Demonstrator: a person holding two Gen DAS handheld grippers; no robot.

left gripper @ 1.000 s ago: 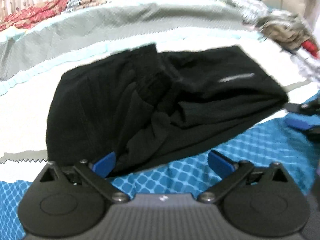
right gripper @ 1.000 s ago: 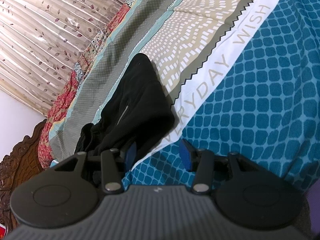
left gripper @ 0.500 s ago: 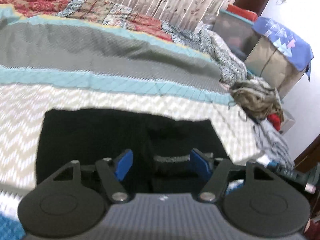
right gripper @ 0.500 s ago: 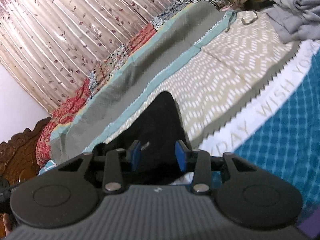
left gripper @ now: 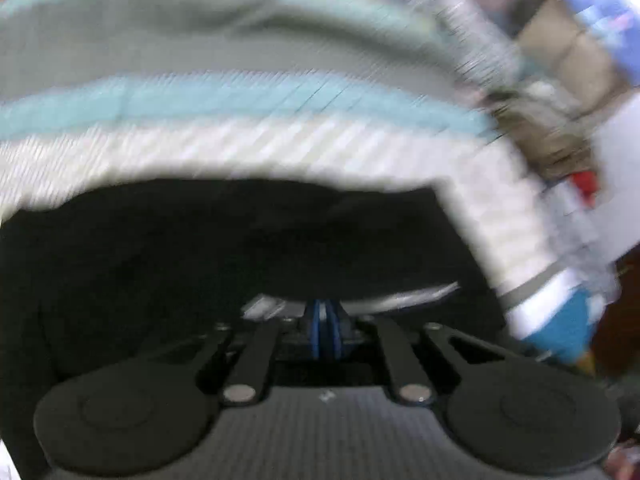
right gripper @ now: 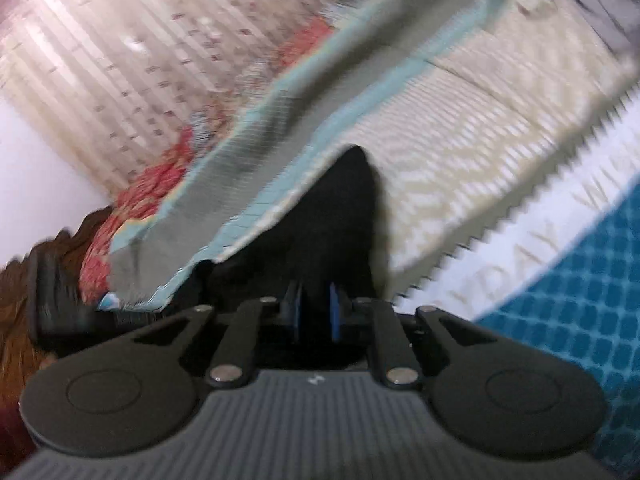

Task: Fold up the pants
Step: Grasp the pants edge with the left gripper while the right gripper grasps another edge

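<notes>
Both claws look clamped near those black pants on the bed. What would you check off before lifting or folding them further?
1. Left gripper closing on the pants: ok, pads nearly together, dark cloth around them.
2. Right gripper closing on the pants: ok, black cloth between its pads.
3. Firm hold on cloth: cannot tell, both views are blurred.
4. Bedspread not pinched along with the pants: cannot tell.
5. Pants lying flat: cannot tell, too dark.
6. Clothes pile clear of the pants: ok, off to the side.
</notes>
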